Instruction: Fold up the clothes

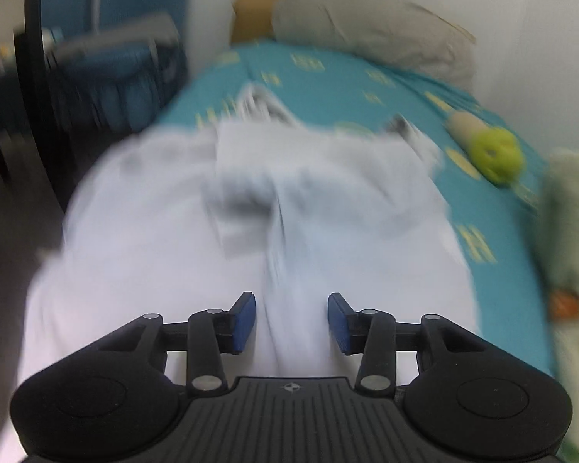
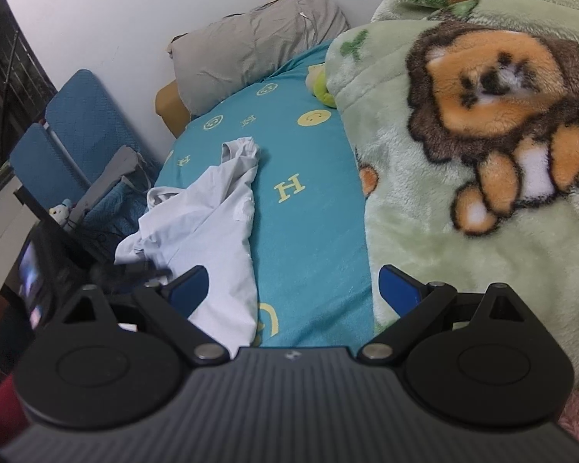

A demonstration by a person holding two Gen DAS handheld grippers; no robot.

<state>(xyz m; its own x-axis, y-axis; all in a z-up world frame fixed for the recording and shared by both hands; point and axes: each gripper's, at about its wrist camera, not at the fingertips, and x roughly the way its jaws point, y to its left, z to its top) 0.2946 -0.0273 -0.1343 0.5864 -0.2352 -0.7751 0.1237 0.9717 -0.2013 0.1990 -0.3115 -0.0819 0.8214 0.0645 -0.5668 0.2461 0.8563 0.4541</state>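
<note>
A white shirt lies crumpled on the teal bedsheet, with part of it hanging off the bed's left edge. In the left wrist view the same white shirt fills the middle, blurred by motion. My left gripper hovers over its near part, open, with white cloth showing between the blue pads but not pinched. My right gripper is open wide above the sheet, its left pad over the shirt's near hem and its right pad at the blanket's edge.
A green fleece blanket with a lion print covers the bed's right side. A grey pillow lies at the head, and a yellow-green plush toy sits near it. A blue folding chair stands left of the bed.
</note>
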